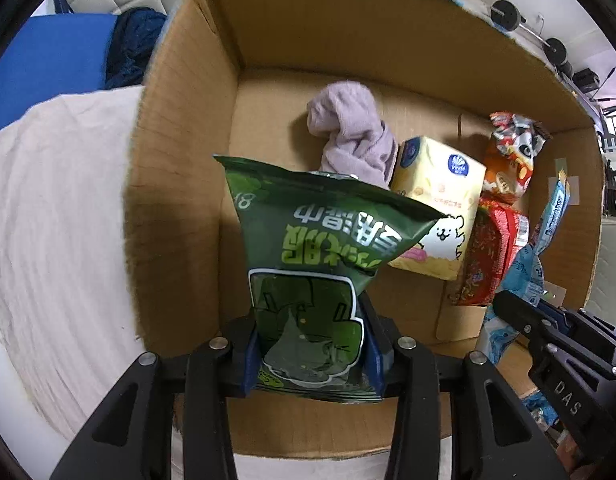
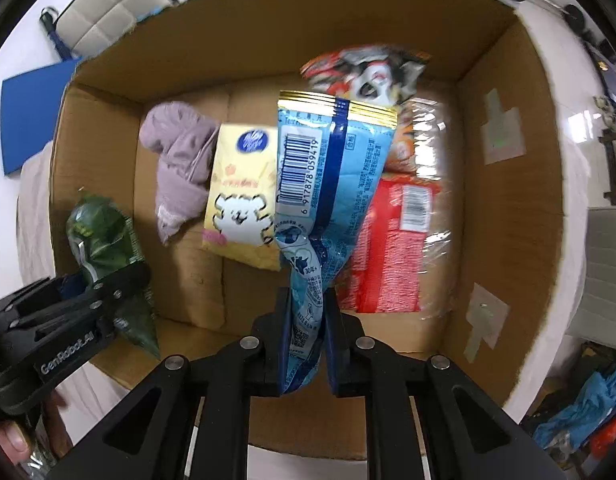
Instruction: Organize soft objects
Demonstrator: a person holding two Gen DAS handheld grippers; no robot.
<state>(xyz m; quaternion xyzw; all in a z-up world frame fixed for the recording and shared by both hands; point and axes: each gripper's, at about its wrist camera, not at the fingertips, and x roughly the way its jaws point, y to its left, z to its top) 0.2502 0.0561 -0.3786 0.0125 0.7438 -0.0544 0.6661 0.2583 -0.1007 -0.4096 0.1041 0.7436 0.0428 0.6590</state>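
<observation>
While both hover over open cardboard box (image 1: 180,184), left gripper (image 1: 311,356) clamps one green snack bag (image 1: 319,248), Chinese print; right gripper (image 2: 306,344) pinches one light-blue packet (image 2: 327,184), barcode 6 917878 059419. "GenRobot.AI" legible on left gripper housing, "DAS" on right. On box floor beyond: one yellow tissue pack (image 1: 435,208), one red packet (image 2: 391,240), one orange panda bag (image 1: 507,160), one lilac cloth (image 1: 351,136).

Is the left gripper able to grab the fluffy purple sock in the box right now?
Probably not yet. The left gripper is already shut on the green snack bag, which hangs between it and the fluffy purple sock on the brown cardboard box's floor. It would need to let go first.
</observation>
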